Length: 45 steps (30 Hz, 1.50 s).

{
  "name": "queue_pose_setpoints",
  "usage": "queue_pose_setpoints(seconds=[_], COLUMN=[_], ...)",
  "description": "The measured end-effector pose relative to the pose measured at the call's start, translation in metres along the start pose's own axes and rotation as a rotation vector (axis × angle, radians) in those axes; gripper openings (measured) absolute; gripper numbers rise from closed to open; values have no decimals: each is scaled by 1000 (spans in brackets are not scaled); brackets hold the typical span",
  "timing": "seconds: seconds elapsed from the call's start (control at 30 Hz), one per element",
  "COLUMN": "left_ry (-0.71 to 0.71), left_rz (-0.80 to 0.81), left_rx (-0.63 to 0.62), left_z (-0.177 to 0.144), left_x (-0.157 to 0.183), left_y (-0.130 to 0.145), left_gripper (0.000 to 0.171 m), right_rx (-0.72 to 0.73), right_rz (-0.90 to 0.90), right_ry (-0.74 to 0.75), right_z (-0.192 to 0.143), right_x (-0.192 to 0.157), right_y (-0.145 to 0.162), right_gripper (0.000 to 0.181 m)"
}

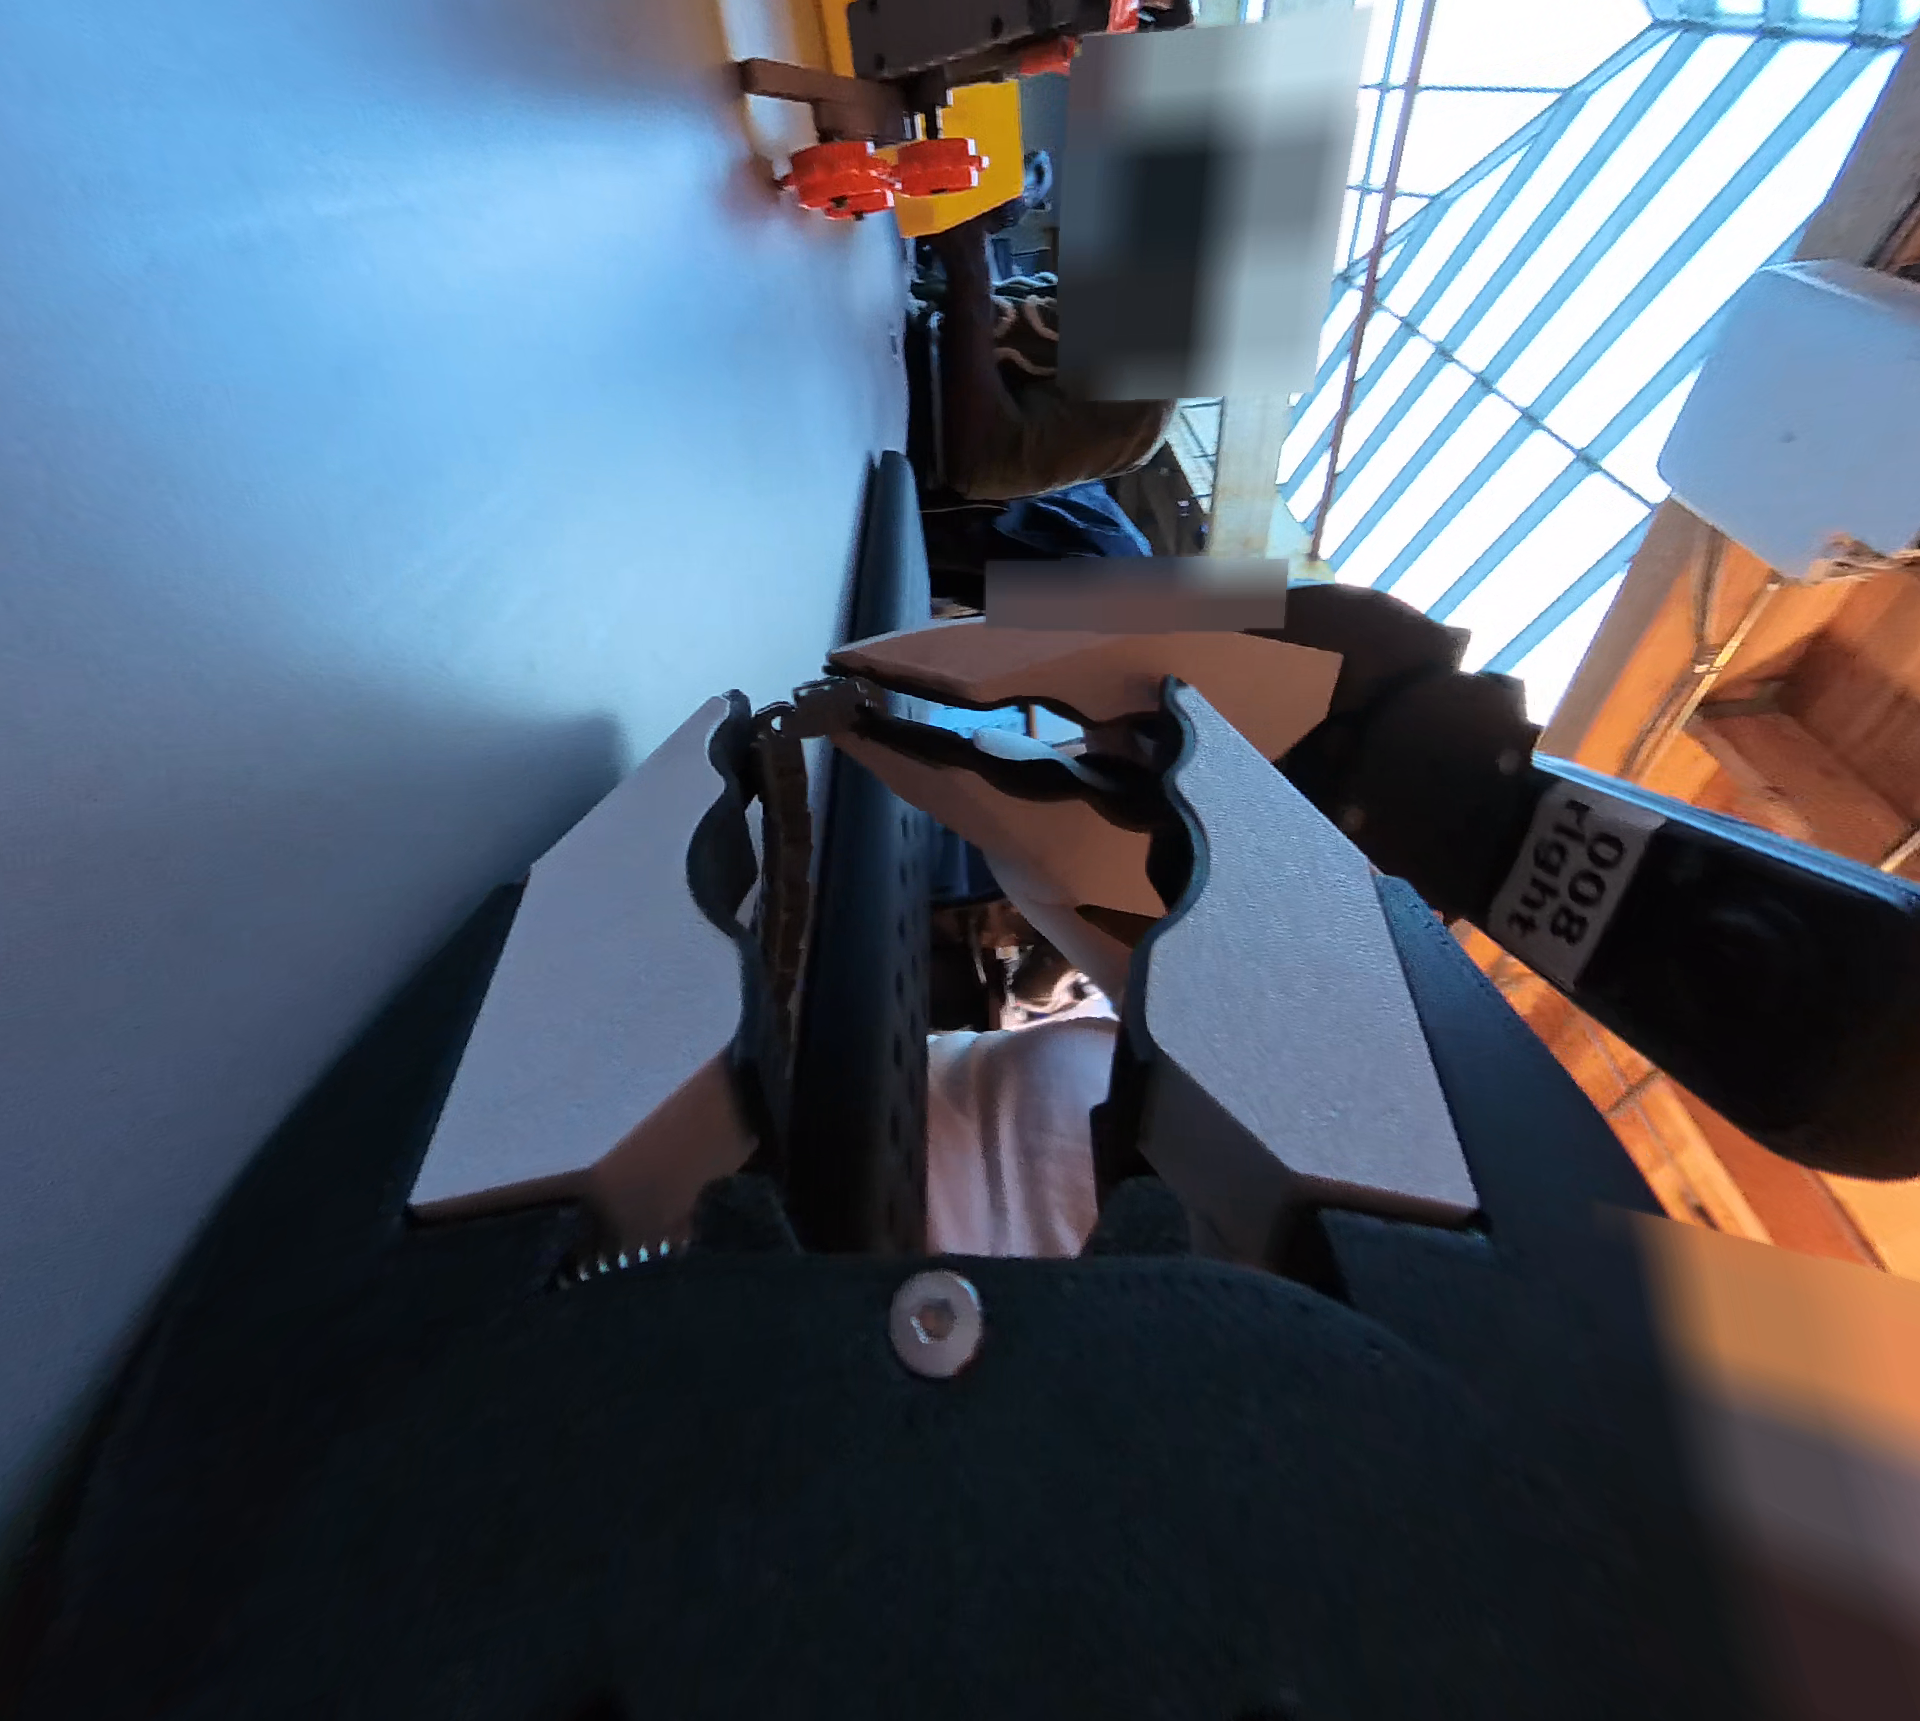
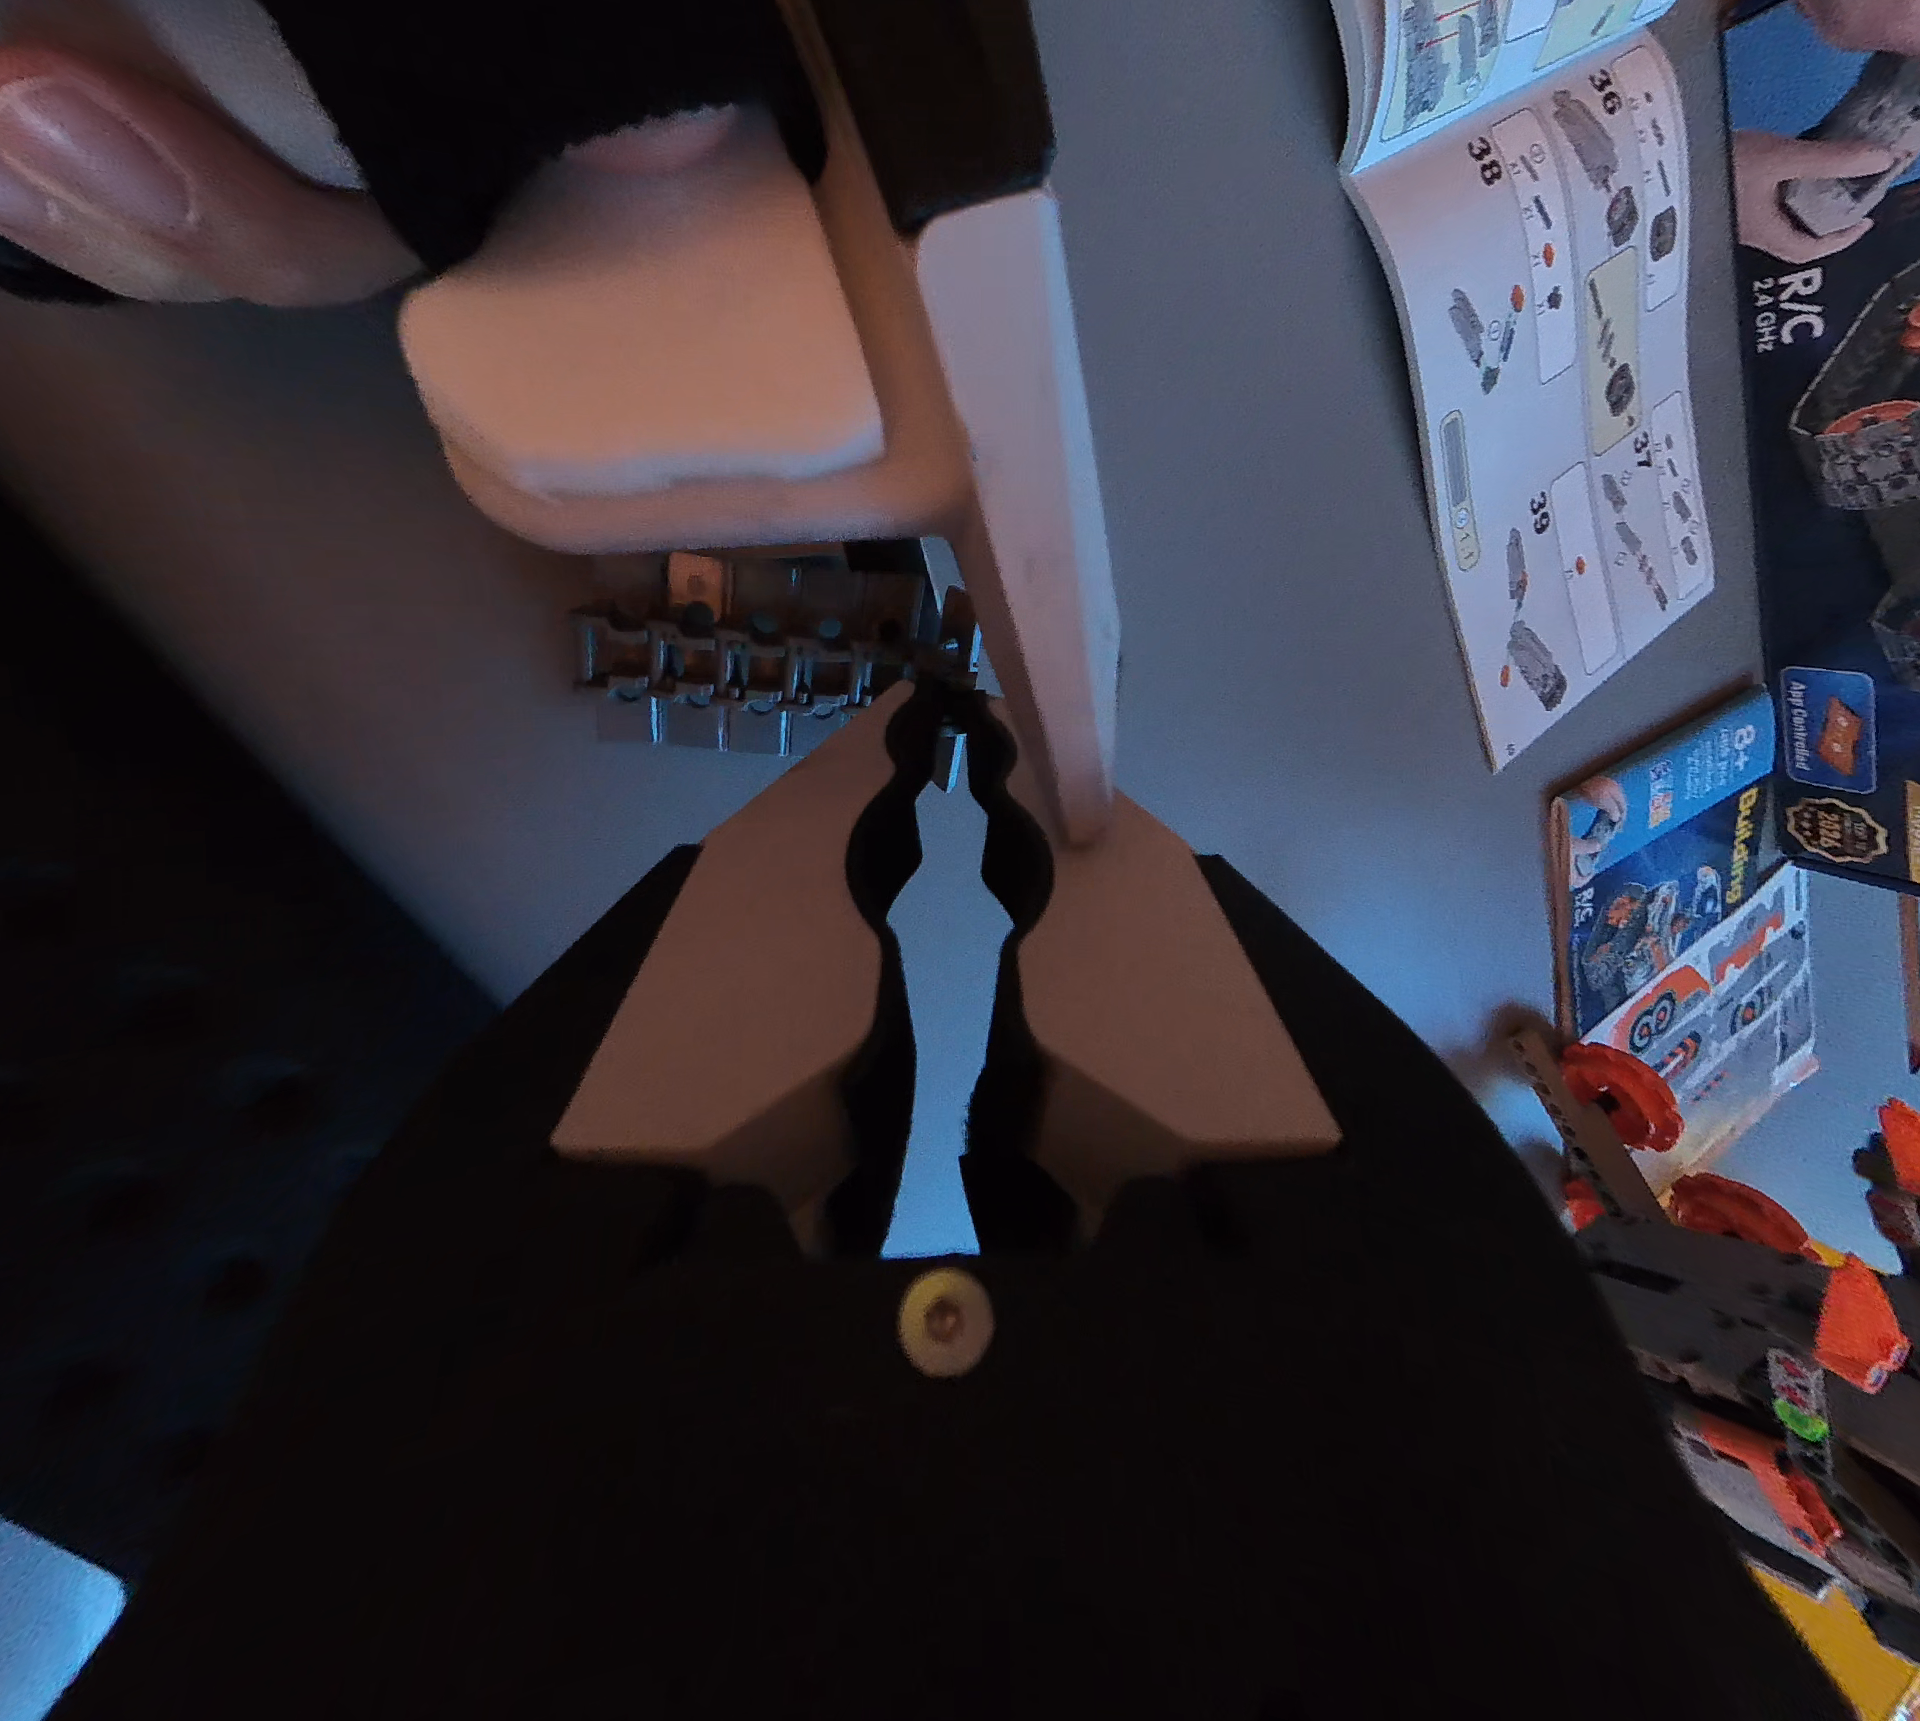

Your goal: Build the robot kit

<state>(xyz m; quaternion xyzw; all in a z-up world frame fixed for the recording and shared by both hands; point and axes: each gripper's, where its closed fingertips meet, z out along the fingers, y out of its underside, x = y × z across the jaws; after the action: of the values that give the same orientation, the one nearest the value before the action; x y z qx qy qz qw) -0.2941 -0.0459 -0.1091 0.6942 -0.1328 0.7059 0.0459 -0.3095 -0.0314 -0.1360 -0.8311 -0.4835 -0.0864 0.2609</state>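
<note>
Grey track chain (image 2: 748, 663) pinched at right gripper (image 2: 940, 705) tip, left gripper (image 1: 951, 736) alongside

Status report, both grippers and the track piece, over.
Left gripper open, the grey track chain against its left finger. Right gripper shut on the chain's end link. Table beyond: instruction booklet, boxes, half-built model. Nothing blocking.

— what's the room like from your end?
— i see a pale grey table (image 1: 364, 424) with cool bluish light on it, and a glass roof with white slats (image 1: 1558, 113), very bright.
— anything warmer?
— orange-lit wooden beams (image 1: 1766, 715) at the right of the left wrist view.
</note>
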Motion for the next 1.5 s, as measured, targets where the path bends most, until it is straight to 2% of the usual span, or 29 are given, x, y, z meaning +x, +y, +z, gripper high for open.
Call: queue_pose_setpoints(seconds=[0.4,0.8,0.97,1.07,1.2,1.37,1.5], left_ry=[-71,-67,-14,62,123,165,182], left_rz=[60,73,51,41,62,18,43], left_rx=[-43,-37,-30,5,53,91,106], left_z=[3,3,3,-1,-5,-8,-8], left_x=[-9,-8,-3,8,18,21,28], left_y=[7,7,7,0,-8,-14,-16], left_gripper=[67,67,67,59,60,50,52], right_rx=[118,114,90,89,89,99,91], right_rz=[69,52,8,-29,-89,-138,-174], right_ry=[6,24,30,59,103,151,183], right_z=[2,2,-3,-12,-18,-23,-27], right_x=[-5,-5,-3,5,15,20,23], right_y=[4,4,2,-4,-12,-19,-22], right_gripper=[2,1,2,2,3,3,3])
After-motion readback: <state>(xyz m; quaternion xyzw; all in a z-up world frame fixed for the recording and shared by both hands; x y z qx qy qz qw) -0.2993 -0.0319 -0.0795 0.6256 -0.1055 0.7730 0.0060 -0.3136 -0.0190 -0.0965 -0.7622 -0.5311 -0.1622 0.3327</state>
